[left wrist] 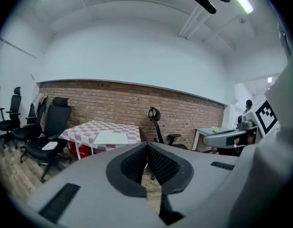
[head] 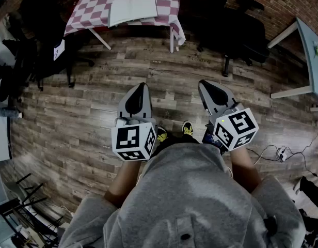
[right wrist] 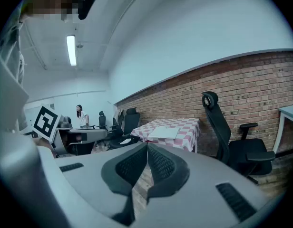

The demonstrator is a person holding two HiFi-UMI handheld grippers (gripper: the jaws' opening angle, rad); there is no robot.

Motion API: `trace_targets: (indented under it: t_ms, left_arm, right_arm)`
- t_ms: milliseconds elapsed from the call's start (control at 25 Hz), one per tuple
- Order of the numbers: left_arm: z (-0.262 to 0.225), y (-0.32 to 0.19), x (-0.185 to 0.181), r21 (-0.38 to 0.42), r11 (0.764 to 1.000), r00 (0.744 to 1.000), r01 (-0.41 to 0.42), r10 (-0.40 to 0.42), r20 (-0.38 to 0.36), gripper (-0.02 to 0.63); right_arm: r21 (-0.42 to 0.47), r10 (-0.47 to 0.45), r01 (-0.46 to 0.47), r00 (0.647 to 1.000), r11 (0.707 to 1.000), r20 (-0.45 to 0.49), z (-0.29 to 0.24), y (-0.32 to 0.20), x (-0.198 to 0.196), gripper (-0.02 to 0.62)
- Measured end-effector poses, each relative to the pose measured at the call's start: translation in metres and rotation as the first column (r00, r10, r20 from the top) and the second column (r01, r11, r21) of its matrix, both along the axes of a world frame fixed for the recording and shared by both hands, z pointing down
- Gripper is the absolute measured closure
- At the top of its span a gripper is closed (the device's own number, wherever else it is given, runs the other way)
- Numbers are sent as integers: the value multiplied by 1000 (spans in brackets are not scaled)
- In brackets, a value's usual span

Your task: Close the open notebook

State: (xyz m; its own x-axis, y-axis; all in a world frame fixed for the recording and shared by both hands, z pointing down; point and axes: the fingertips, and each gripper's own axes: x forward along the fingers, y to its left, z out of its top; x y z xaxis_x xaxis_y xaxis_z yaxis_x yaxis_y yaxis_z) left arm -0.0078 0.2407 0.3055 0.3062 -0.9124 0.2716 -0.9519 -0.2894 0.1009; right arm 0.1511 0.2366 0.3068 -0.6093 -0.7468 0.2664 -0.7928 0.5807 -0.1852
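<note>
The open notebook (head: 132, 9) is seen lying flat on the checkered table (head: 92, 6), across the wooden floor (head: 71, 112). The left gripper (head: 138, 90) and right gripper (head: 211, 88) are held side by side, well apart from it. Both pairs of jaws are pressed together, with nothing gripped between them.

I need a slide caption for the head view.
Shut and empty, the left tongs and the right tongs point toward the open notebook on the checkered table.
</note>
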Motion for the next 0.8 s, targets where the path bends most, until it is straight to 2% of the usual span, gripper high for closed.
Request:
trace_targets:
  t_ms: [480,800]
  left_arm:
    - [-3,13,-28,9,1000,1000,-6,6,-1,597]
    - [-3,22,-53,14,1000,1000,-13,13,-8,597]
  right_arm:
    - [-7,27,-26,997,1000,74,-9,10,-27,569]
    - [16,32,-33,997,999,74,-13,18,-55,569]
